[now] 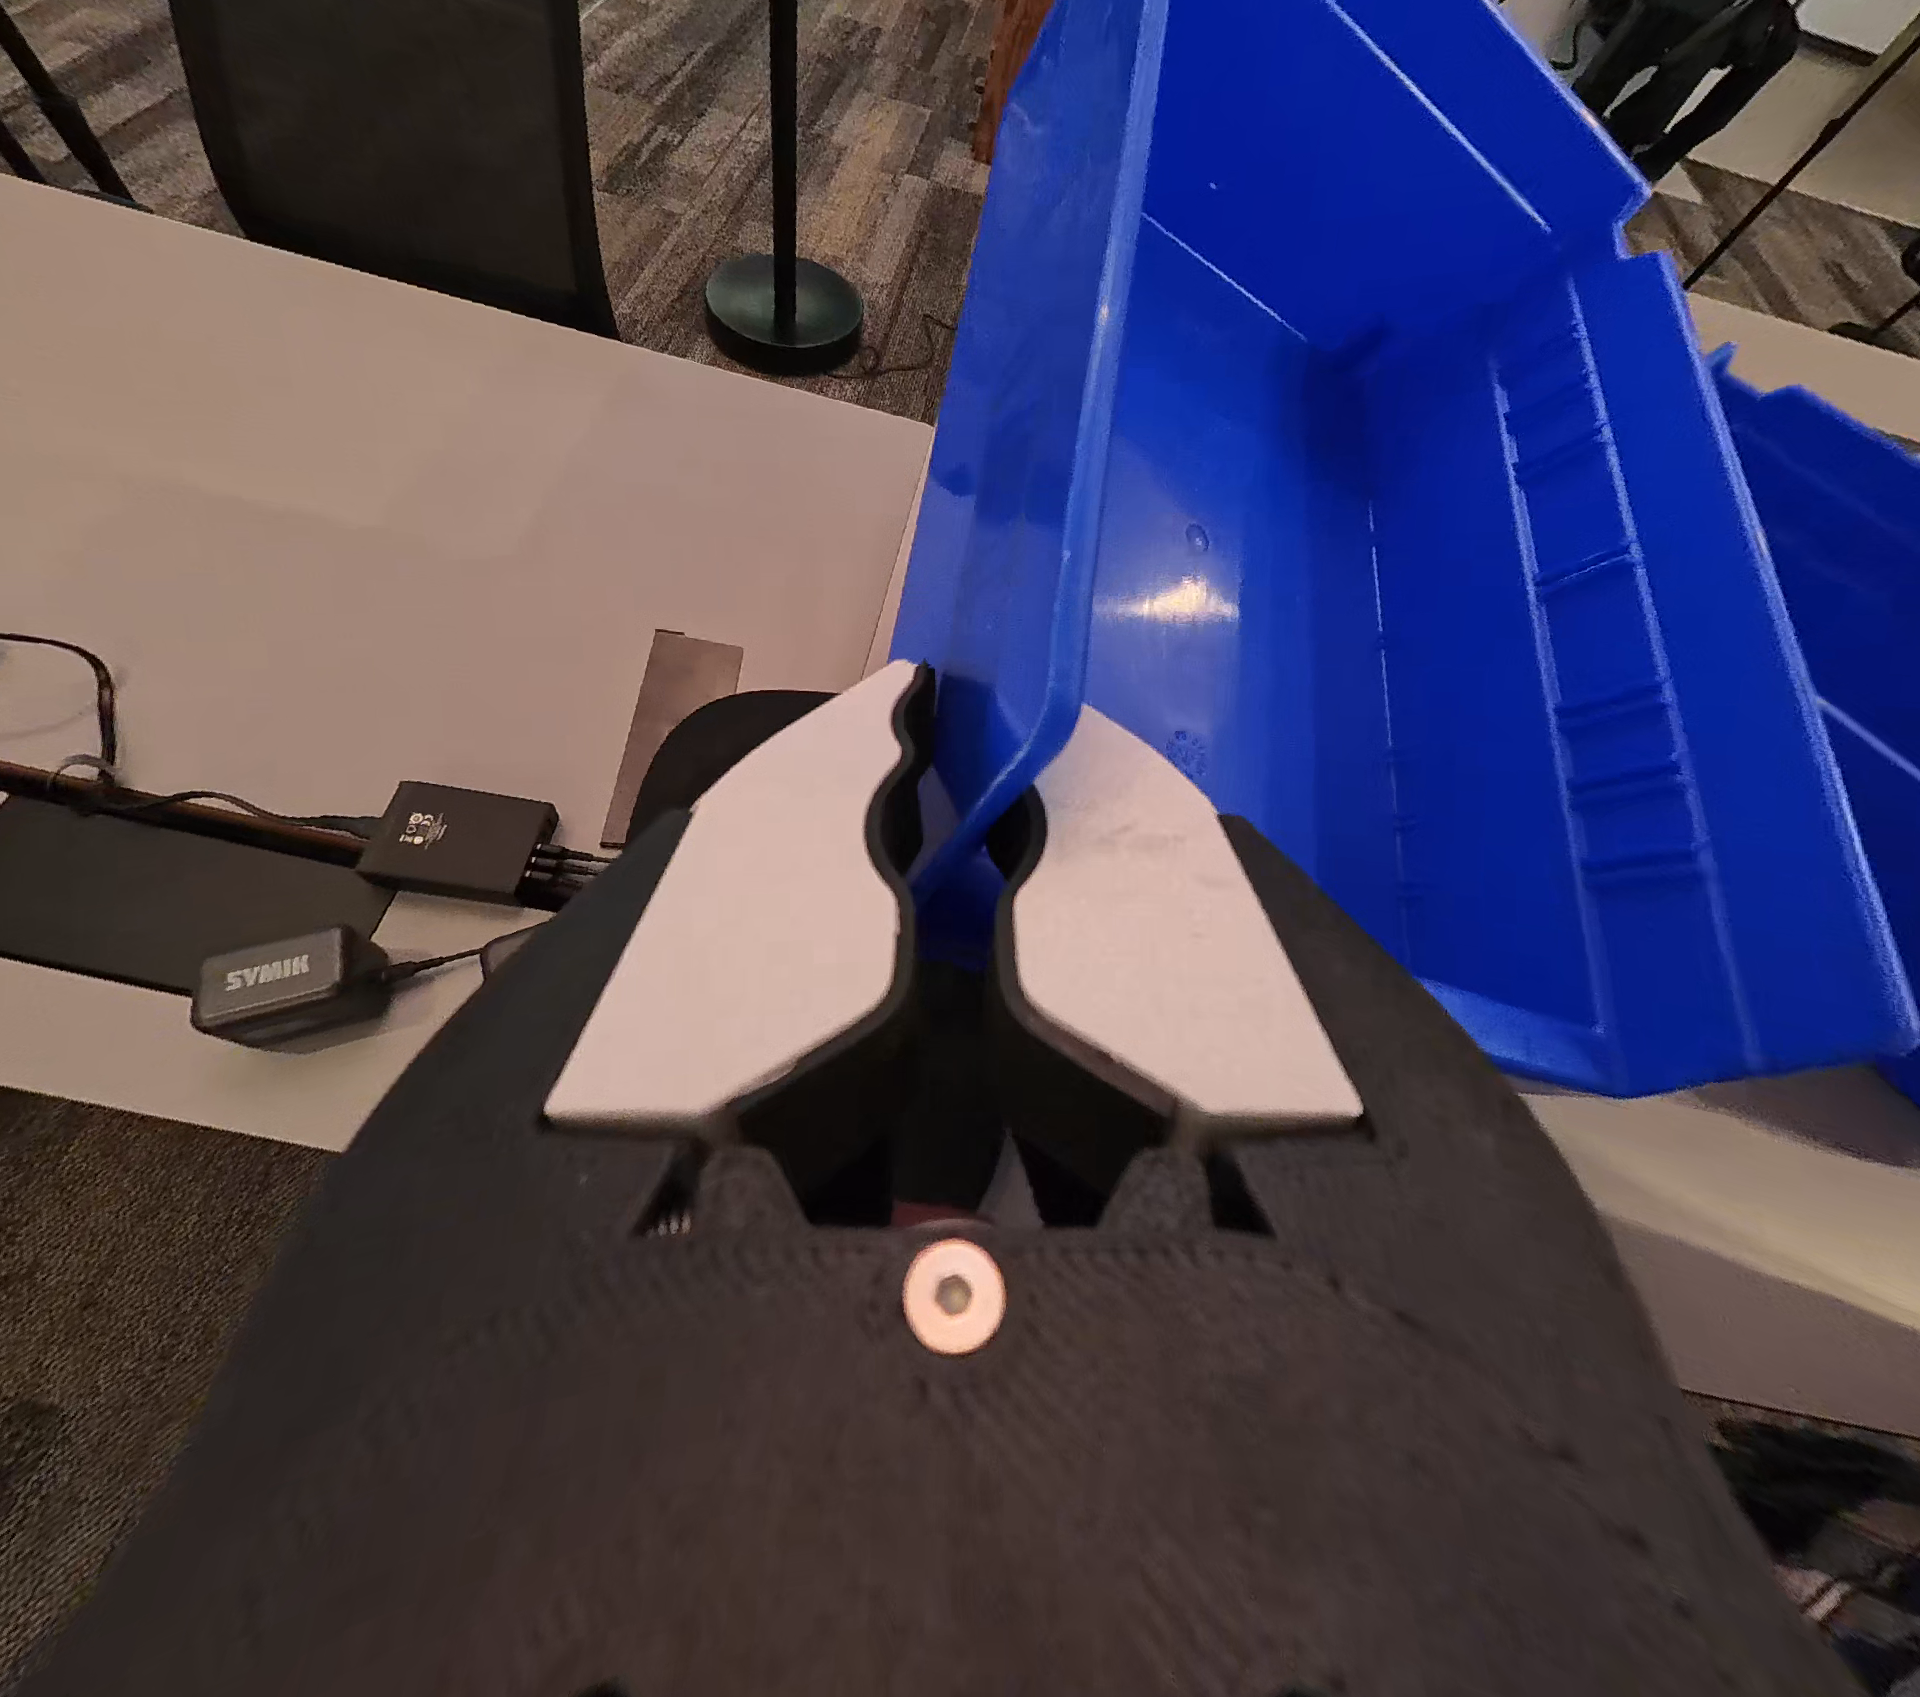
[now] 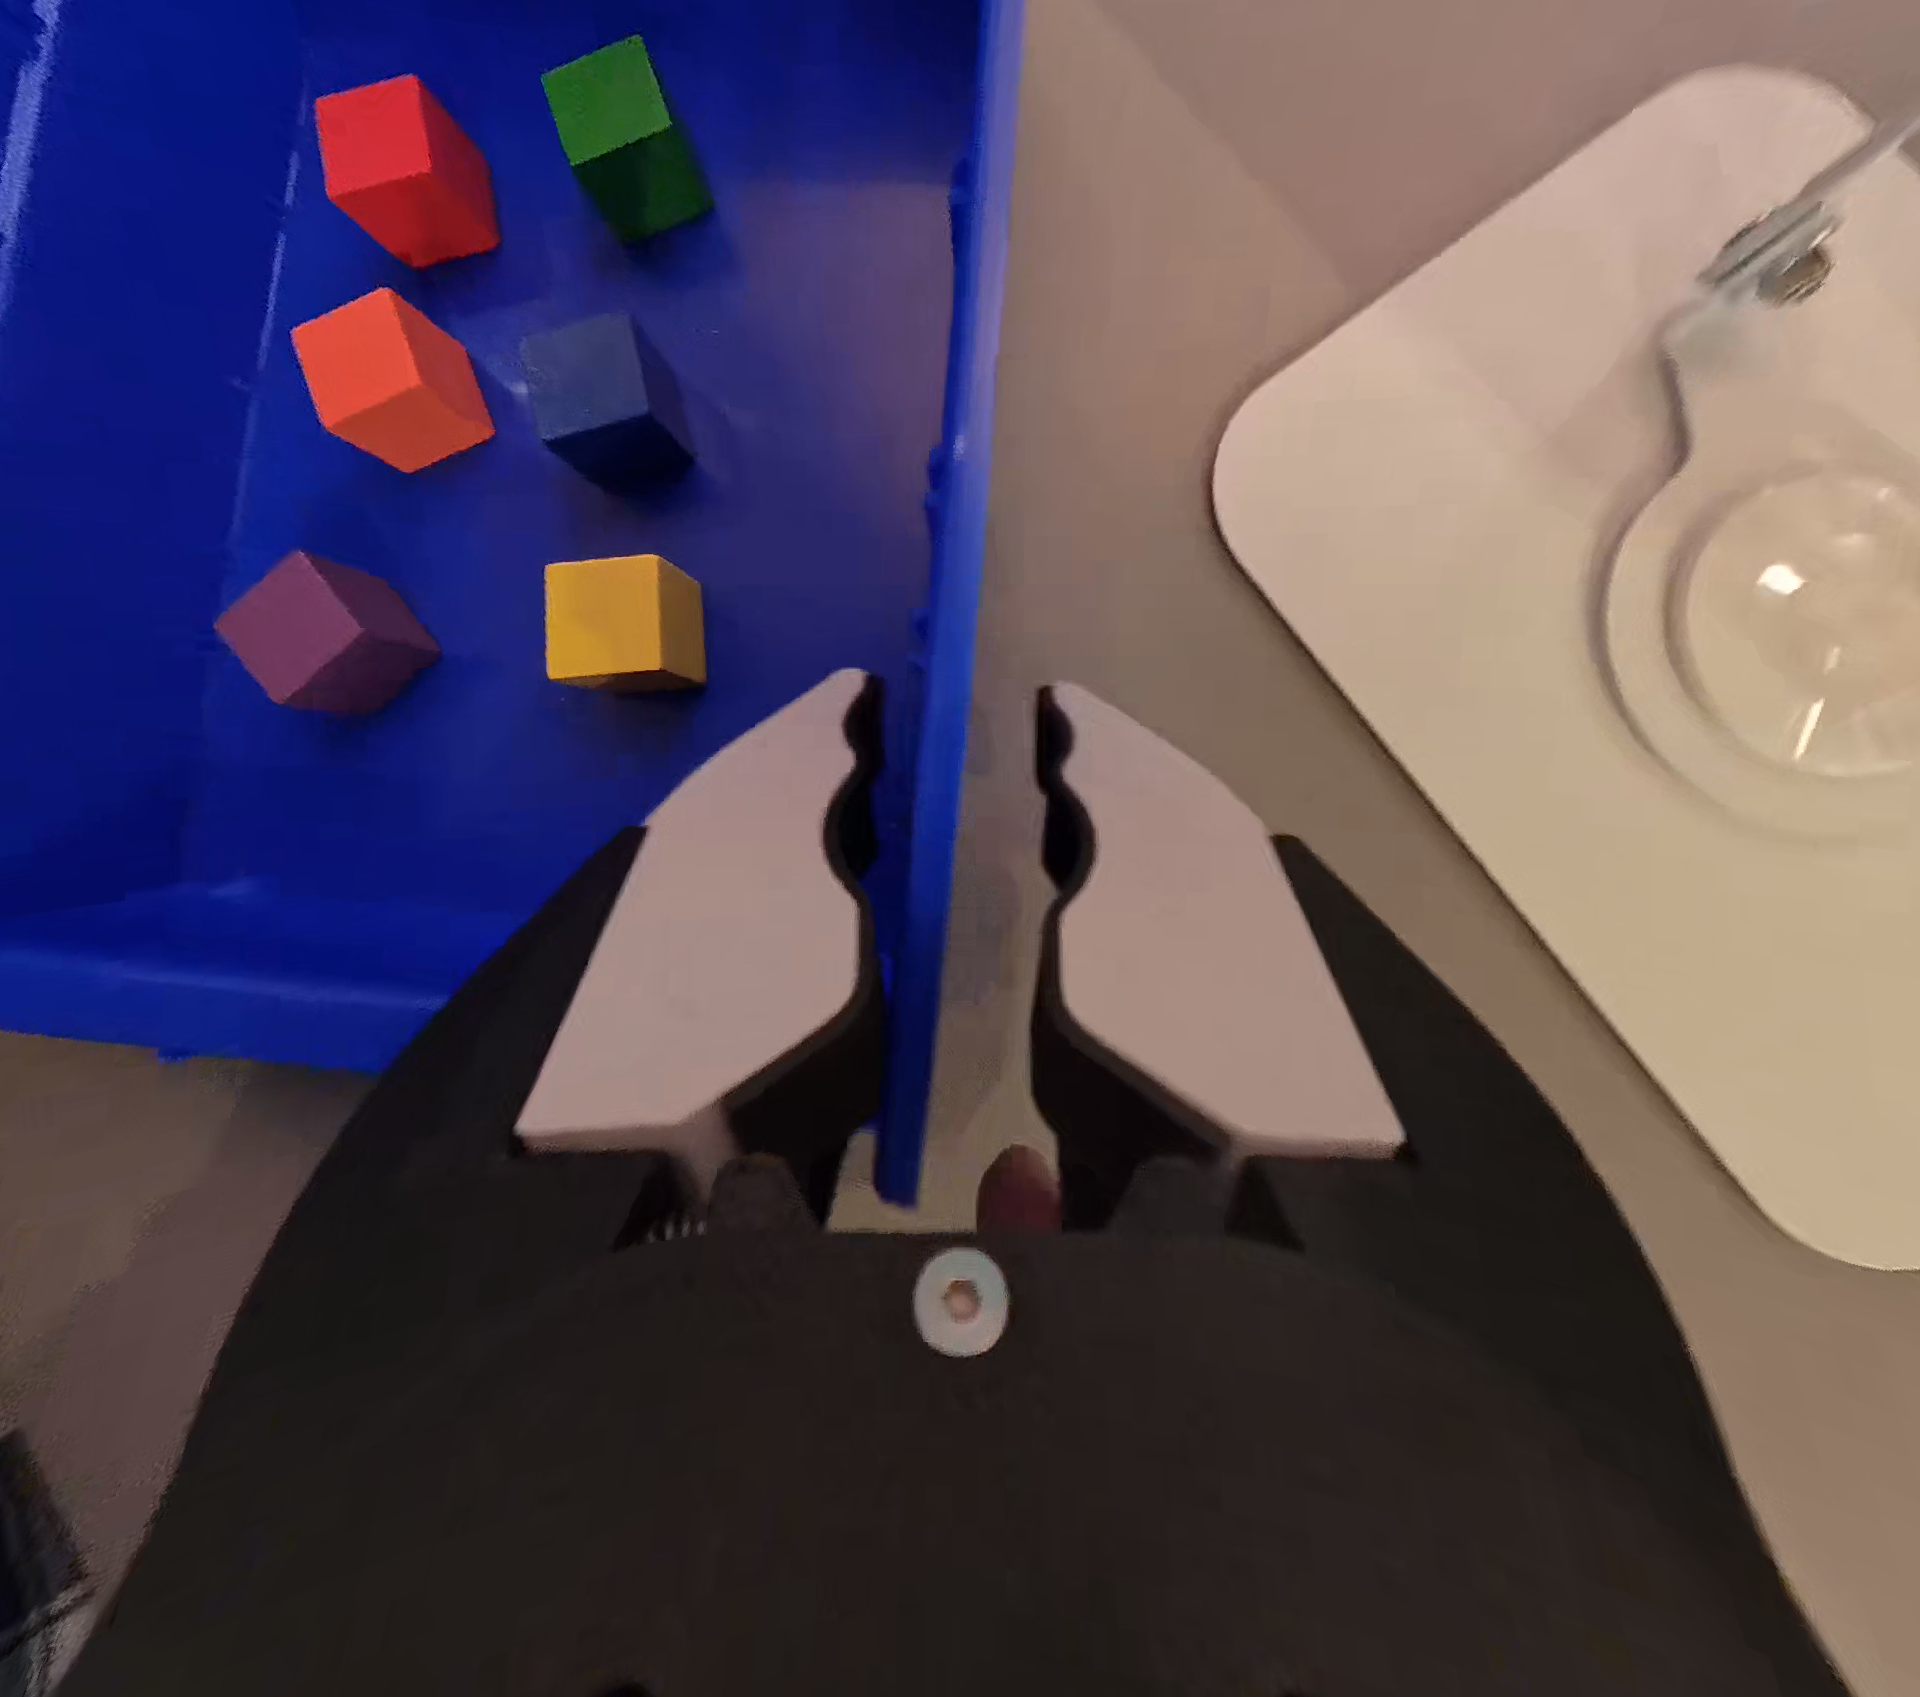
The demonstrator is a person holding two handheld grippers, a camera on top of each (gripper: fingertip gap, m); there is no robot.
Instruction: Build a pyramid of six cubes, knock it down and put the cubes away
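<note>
- Cubes: 6 loose on the floor of a blue bin (image 2: 125,400) on the table (image 2: 1195,141), in 2 columns: red cube (image 2: 400,167), orange cube (image 2: 390,380), purple cube (image 2: 322,629); green cube (image 2: 623,135), blue cube (image 2: 603,395), yellow cube (image 2: 623,621).
- Left hand-held gripper (image 1: 961,774): clamped on the rim of an empty, tilted blue bin (image 1: 1299,452).
- Right hand-held gripper (image 2: 956,733): spread open astride the cube bin's right wall, right pad clear of it.
</note>
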